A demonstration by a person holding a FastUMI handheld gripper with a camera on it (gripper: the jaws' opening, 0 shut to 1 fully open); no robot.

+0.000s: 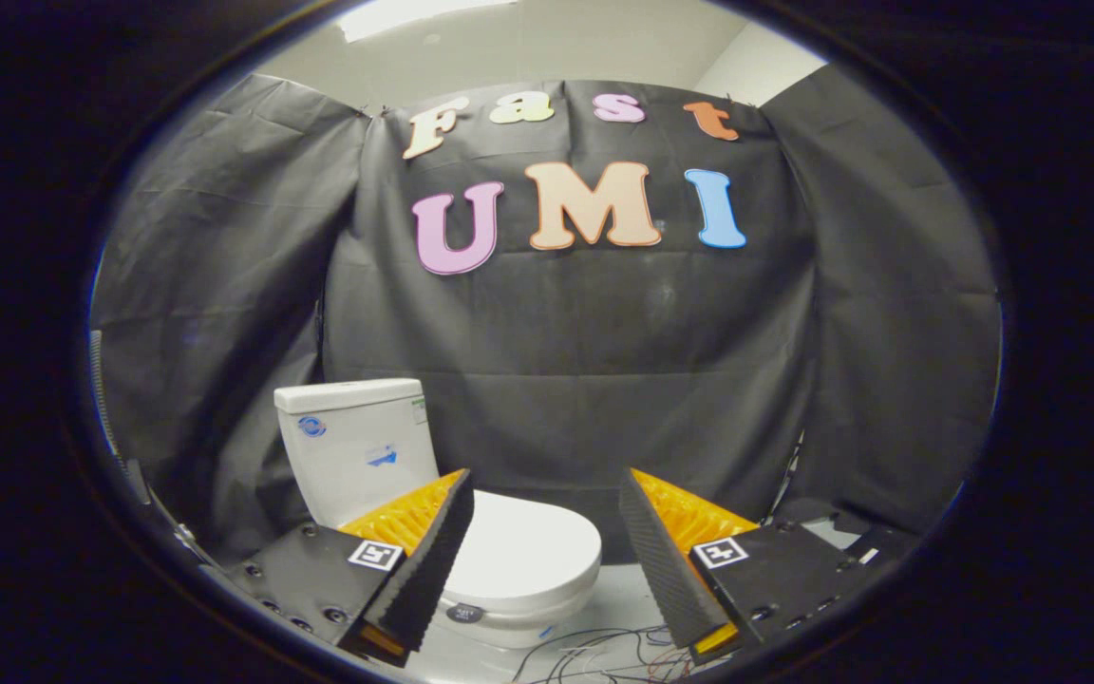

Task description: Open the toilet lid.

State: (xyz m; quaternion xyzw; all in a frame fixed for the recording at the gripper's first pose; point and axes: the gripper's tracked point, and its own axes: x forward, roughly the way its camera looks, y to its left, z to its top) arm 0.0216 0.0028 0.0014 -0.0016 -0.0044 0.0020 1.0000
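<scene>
Low in the frame, left of centre, the closed toilet lid (520,556) lies just beyond my gripper (545,494), whose jaws stand wide apart and empty, so I reckon I should drop lower and hook one fingertip under its front lip.

- The gripper's (547,532) spread left finger (419,560) hides the toilet lid's (523,551) nine-o'clock side and the tank's (357,446) base.
- Label on tank: too small to tell.
- Wires (604,655) at six o'clock are cut off.
</scene>
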